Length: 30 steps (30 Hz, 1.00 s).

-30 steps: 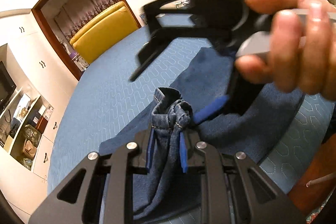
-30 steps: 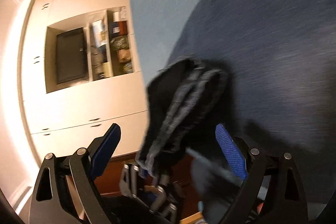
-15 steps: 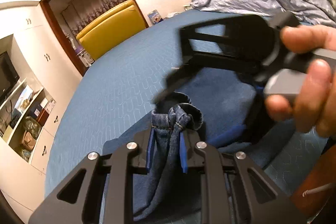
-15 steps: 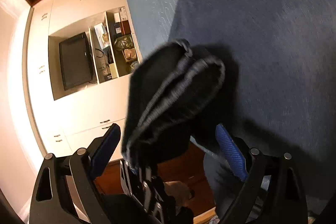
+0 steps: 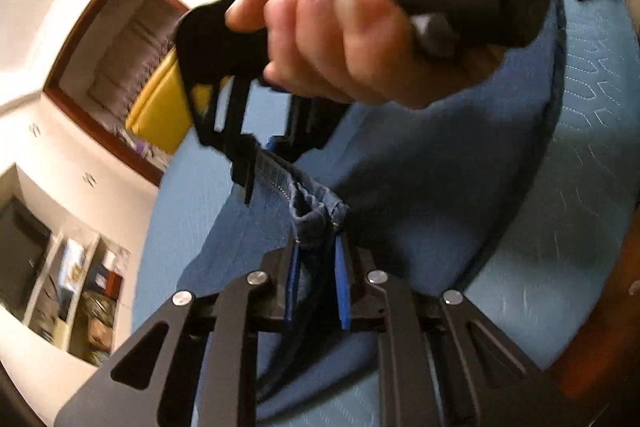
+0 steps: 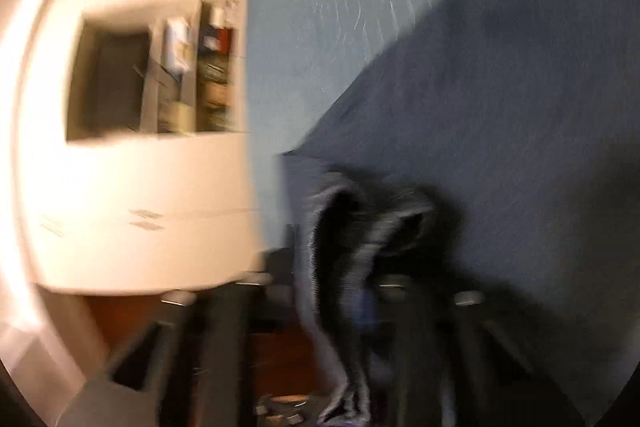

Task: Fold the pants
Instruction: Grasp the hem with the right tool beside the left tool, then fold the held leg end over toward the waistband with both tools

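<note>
Closest to us in the left wrist view, our left gripper [image 5: 316,279] has its two blue pads [image 5: 343,279] pressed close on a bunched hem of the pants [image 5: 316,211]. We think we pinch the thick edge here because it gives a firm hold and the cloth cannot slip out.

A bit further, at about 11 o'clock from that pinch, the hem runs up to our right gripper [image 5: 256,151]. Our right hand [image 5: 340,39] wraps its grey handle at 12 o'clock. Holding the hem at two spots lets us keep the edge straight for a neat fold, we think.

In the right wrist view, which is very blurry, dark folds of the pants [image 6: 360,227] stand up between the fingers of the right gripper [image 6: 340,291]. The fingers look close together on the cloth, but the blur makes us less sure.

Further out, the rest of the pants [image 5: 420,163] lies spread flat on the blue bed cover [image 5: 580,155], reaching to 1 o'clock. The bed gives us a wide, soft place to fold on.

Farthest off, at 10 o'clock, sit a yellow sofa [image 5: 164,107] and some wall shelves [image 5: 80,291]
</note>
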### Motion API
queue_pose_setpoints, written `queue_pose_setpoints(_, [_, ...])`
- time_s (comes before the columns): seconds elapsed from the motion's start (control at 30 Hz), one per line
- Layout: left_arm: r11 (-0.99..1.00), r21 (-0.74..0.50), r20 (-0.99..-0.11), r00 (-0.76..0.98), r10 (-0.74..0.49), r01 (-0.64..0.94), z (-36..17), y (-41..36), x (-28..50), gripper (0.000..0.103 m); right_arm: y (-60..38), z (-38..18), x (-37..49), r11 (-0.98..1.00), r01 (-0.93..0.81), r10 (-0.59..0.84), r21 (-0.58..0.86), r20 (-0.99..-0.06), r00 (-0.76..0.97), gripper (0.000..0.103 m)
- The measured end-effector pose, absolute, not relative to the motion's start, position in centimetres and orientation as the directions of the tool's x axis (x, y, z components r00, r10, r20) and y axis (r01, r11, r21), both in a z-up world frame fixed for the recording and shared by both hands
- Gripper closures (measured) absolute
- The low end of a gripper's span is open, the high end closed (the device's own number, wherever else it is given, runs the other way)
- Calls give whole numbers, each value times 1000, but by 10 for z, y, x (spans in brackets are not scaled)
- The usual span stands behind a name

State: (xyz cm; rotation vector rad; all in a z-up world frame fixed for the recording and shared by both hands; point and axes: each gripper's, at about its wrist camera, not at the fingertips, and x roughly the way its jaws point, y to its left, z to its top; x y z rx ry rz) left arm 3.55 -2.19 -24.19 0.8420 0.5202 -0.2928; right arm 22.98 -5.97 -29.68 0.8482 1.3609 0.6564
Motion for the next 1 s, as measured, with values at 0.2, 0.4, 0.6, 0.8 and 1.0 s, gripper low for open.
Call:
queue_pose_setpoints(0.2, [631, 589, -600, 796, -77, 505, -269, -64, 50, 90, -82, -282, 233, 749, -100, 660, 655, -727, 190, 91])
queue_pose_setpoints(0.4, [613, 611, -577, 812, -88, 500, -269, -78, 41, 91, -111, -310, 222, 727, -51, 681, 685, -709, 183, 92])
queue_pose_setpoints(0.6, [547, 665, -570, 819, -70, 509, -285, -93, 35, 91, -130, -319, 221, 702, -53, 707, 710, -685, 177, 91])
queue_pose_setpoints(0.8, [540, 677, -559, 827, -63, 499, -283, -100, 30, 91, -135, -320, 225, 687, -31, 717, 726, -671, 192, 80])
queue_pose_setpoints(1.0, [540, 676, -563, 824, -60, 501, -286, -105, 29, 92, -144, -317, 226, 686, -21, 711, 728, -663, 234, 79])
